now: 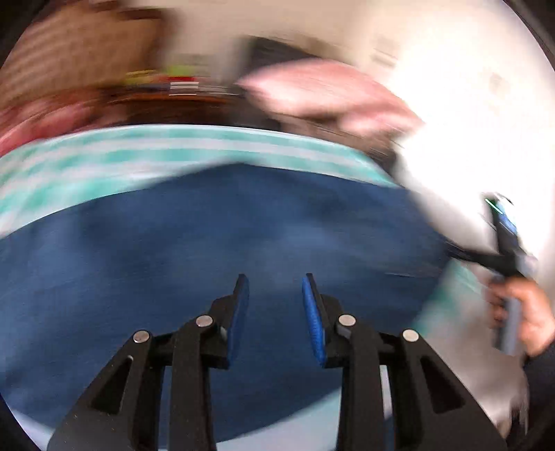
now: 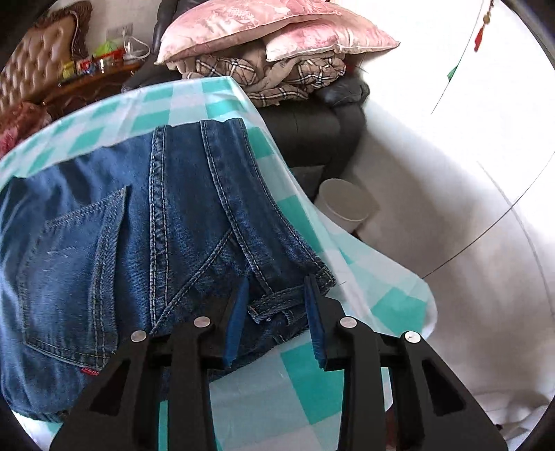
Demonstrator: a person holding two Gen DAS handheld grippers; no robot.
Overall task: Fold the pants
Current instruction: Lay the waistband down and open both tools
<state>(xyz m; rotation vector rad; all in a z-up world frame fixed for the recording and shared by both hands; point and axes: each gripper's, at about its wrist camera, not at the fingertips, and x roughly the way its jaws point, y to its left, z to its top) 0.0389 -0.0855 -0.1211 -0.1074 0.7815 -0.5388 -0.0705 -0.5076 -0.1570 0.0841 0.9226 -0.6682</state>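
Note:
Blue denim jeans (image 2: 138, 236) lie on a table with a teal and white checked cloth (image 2: 312, 374); a back pocket with a red tag shows at the left. My right gripper (image 2: 275, 282) is open, its blue pads either side of the waistband corner near the cloth's right edge, not clamped on it. In the blurred left wrist view the jeans (image 1: 208, 243) fill the middle. My left gripper (image 1: 275, 281) is open and empty just above the denim. The right gripper (image 1: 506, 249) and the hand holding it show at the right edge of that view.
Pink pillows (image 2: 277, 27) and a plaid blanket (image 2: 277, 76) are stacked on a dark chair (image 2: 312, 128) behind the table. A white cylinder (image 2: 343, 203) stands on the floor to the right. A wooden shelf with small items (image 2: 90, 69) is at the back left.

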